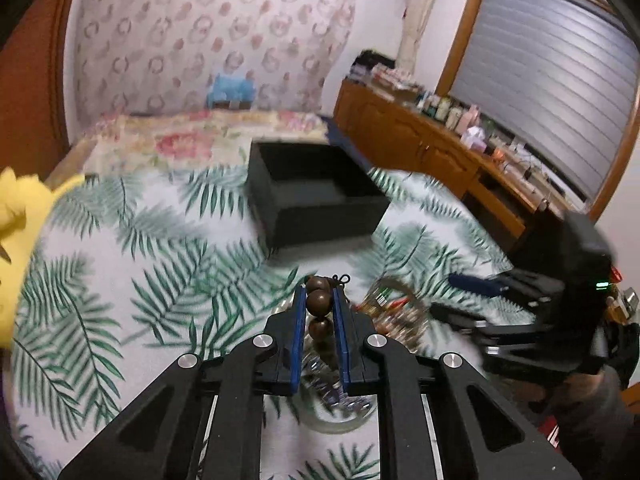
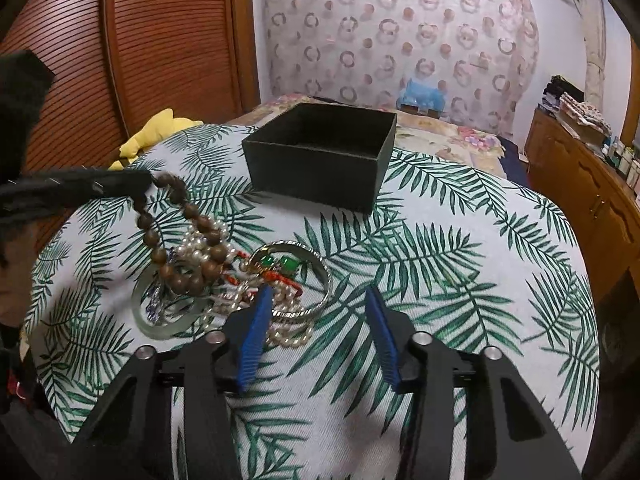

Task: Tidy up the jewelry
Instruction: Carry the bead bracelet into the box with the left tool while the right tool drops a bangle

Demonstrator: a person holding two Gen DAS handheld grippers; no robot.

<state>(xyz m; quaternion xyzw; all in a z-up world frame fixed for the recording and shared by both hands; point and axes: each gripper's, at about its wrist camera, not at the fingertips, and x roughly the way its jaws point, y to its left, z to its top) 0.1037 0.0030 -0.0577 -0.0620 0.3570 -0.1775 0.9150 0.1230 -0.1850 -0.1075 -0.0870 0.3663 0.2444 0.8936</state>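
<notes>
Palm-leaf cloth counter (image 2: 460, 248), black box (image 2: 320, 152) at back. Left hand-held gripper (image 1: 320, 300) pinches the brown bead bracelet (image 1: 319, 299), lifting one end from the jewelry pile (image 2: 240, 280). Right hand-held gripper (image 2: 316, 300) wide open, empty, just beside the pile's silver bangle (image 2: 320, 280).

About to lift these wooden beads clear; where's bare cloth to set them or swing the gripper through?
Bare cloth lies right of the silver bangle, under and beyond the right gripper, and between the jewelry pile and the black box. It is crowded at the pile, where the wooden bead bracelet overlaps the pearls.
</notes>
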